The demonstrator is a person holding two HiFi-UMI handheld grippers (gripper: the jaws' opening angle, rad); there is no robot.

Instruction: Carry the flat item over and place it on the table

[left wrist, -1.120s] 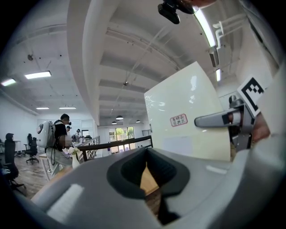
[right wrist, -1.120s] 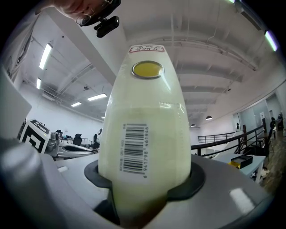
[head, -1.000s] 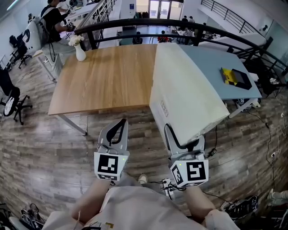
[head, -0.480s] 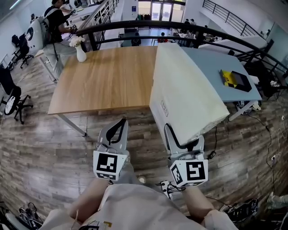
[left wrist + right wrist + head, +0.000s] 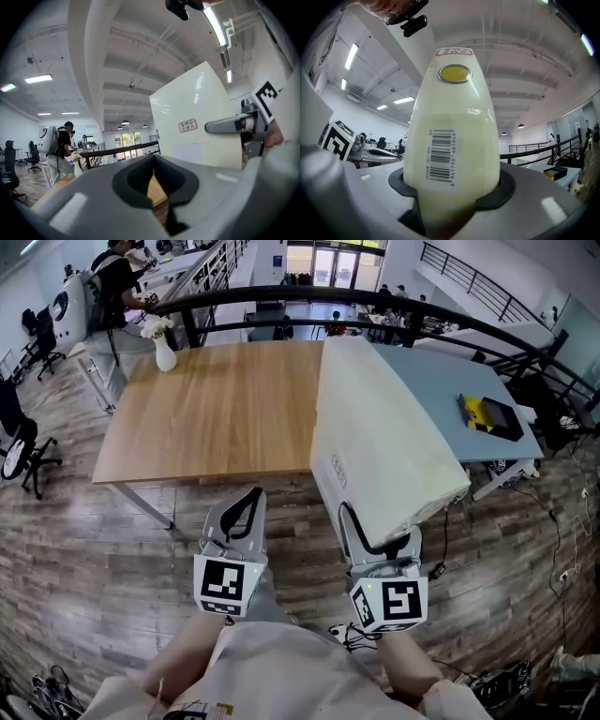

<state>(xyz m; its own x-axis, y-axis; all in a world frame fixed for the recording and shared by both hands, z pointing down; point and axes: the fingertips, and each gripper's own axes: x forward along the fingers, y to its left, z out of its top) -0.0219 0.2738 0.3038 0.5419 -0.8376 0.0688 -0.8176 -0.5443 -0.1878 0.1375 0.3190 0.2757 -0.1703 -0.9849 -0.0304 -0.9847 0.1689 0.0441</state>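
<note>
Fingers: right gripper (image 5: 380, 532) clamps cream board (image 5: 375, 427), left gripper (image 5: 247, 504) closed — wooden table (image 5: 216, 409) ahead.

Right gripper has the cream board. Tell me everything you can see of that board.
The board is a large, thick, cream-white slab, plastic by its look, with a glossy side and a duller broad face. It carries a barcode sticker, a round yellow mark and a small red-framed label. It hangs in the air, tilted up away from the person, its near end clamped between the jaws of the right gripper. Nothing else visibly touches it.
</note>
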